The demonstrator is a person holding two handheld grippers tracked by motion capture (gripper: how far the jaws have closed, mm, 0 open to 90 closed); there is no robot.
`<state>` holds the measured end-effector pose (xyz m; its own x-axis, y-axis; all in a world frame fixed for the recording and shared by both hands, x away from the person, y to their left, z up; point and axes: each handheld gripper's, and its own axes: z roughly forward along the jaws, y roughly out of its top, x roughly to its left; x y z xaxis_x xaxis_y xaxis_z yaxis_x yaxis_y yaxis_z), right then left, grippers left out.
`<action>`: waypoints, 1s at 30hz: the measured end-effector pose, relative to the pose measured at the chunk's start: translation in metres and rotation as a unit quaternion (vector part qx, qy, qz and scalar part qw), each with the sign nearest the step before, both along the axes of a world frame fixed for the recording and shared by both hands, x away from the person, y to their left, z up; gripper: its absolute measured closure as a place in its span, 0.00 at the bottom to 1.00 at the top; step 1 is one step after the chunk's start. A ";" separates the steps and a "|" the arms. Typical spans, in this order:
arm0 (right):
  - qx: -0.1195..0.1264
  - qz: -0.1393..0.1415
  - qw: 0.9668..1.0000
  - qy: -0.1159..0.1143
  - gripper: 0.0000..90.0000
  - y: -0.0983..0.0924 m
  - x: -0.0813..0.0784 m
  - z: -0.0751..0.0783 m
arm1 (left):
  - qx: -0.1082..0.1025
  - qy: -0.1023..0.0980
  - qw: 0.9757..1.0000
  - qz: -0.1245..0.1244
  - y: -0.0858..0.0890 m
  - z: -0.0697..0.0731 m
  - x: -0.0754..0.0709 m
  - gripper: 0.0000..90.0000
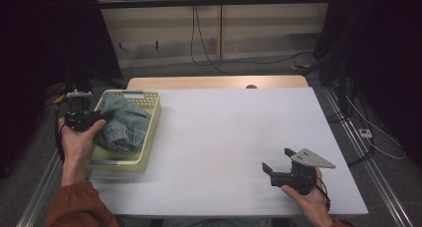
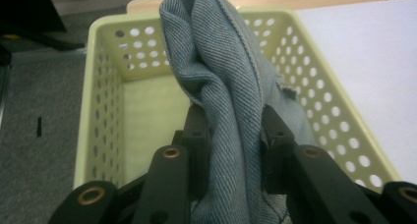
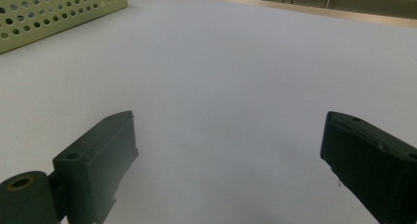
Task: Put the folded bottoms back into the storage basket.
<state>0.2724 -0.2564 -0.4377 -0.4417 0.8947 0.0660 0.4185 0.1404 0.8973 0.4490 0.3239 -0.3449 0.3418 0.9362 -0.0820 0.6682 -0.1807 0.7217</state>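
Note:
A pale yellow perforated basket (image 1: pixel 149 132) stands at the table's left edge with a blue denim garment (image 1: pixel 124 125) lying in it. My left gripper (image 1: pixel 102 116) reaches into the basket from its left side. In the left gripper view a bunched fold of the denim (image 2: pixel 221 71) rises between the two black jaws, and my left gripper (image 2: pixel 235 118) is shut on that fold over the basket's inside wall (image 2: pixel 108 101). My right gripper (image 1: pixel 276 160) rests in a hand near the table's front right, open, with nothing between its jaws (image 3: pixel 228 130).
The white table top (image 1: pixel 229 127) stretches between the basket and the right gripper. A corner of the basket (image 3: pixel 49 13) shows far off in the right gripper view. Cables and dark equipment lie on the floor beyond the table's far and right edges.

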 end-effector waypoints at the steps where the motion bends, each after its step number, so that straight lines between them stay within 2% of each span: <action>1: 0.001 -0.001 1.000 0.000 0.07 0.000 0.000 0.000 | 0.000 0.002 1.000 0.004 0.002 -0.001 0.001 0.79; 5: 0.001 -0.001 1.000 0.001 0.07 0.000 0.000 0.000 | -0.004 0.004 1.000 0.017 0.008 -0.006 0.002 0.78; 14: 0.002 0.000 1.000 0.002 0.07 0.001 0.000 0.000 | 0.025 0.012 0.999 0.039 0.010 -0.012 0.005 0.77; 30: -0.001 0.000 1.000 0.003 0.07 0.001 0.001 -0.001 | 0.016 0.029 0.999 0.040 0.016 -0.025 0.012 0.77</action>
<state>0.2729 -0.2556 -0.4386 -0.4419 0.8946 0.0663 0.4230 0.1426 0.8948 0.4614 0.3398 -0.3698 0.2609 0.9629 -0.0689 0.7219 -0.1472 0.6762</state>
